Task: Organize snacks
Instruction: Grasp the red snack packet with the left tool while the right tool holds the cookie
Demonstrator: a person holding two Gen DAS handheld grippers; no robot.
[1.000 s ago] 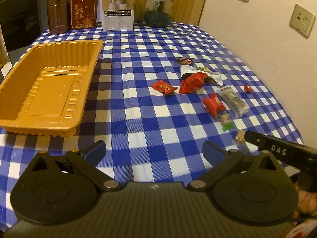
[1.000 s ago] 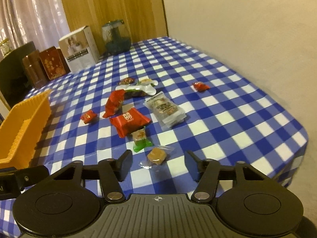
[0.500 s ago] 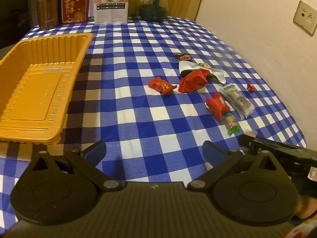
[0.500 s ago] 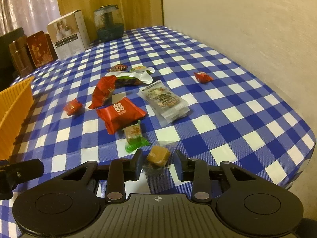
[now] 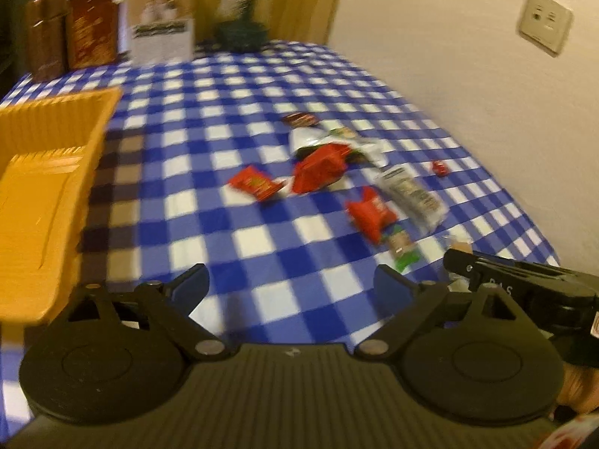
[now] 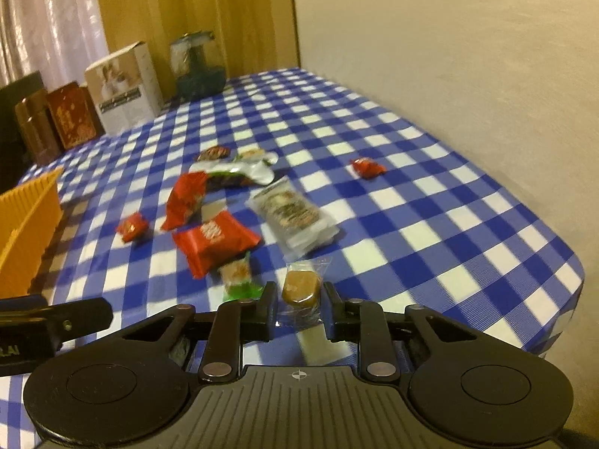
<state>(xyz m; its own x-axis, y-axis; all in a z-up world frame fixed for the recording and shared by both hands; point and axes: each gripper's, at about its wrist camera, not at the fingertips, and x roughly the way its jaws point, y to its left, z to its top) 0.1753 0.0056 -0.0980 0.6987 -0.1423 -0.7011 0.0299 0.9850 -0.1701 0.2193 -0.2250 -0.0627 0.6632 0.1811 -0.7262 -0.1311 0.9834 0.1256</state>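
My right gripper (image 6: 298, 301) is shut on a brown candy in a clear wrapper (image 6: 301, 287), held just above the checked cloth. Several snacks lie ahead of it: a green-ended sweet (image 6: 237, 277), a flat red packet (image 6: 215, 237), a clear cracker pack (image 6: 294, 214), a crumpled red wrapper (image 6: 185, 198), a small red packet (image 6: 131, 226) and a lone red candy (image 6: 367, 167). The orange tray (image 5: 48, 187) lies at the left. My left gripper (image 5: 290, 280) is open and empty above the cloth; the right gripper (image 5: 516, 286) shows at its right.
Brown and red tins (image 6: 60, 121), a white box (image 6: 121, 89) and a glass jar (image 6: 196, 65) stand along the table's far edge. A wall (image 6: 449, 56) runs along the right side. The table's near right corner (image 6: 561, 284) drops off.
My right gripper has closed further on the brown candy and lifted it slightly. The left gripper has shifted and turned to the right, so the tray sits further left in its view.
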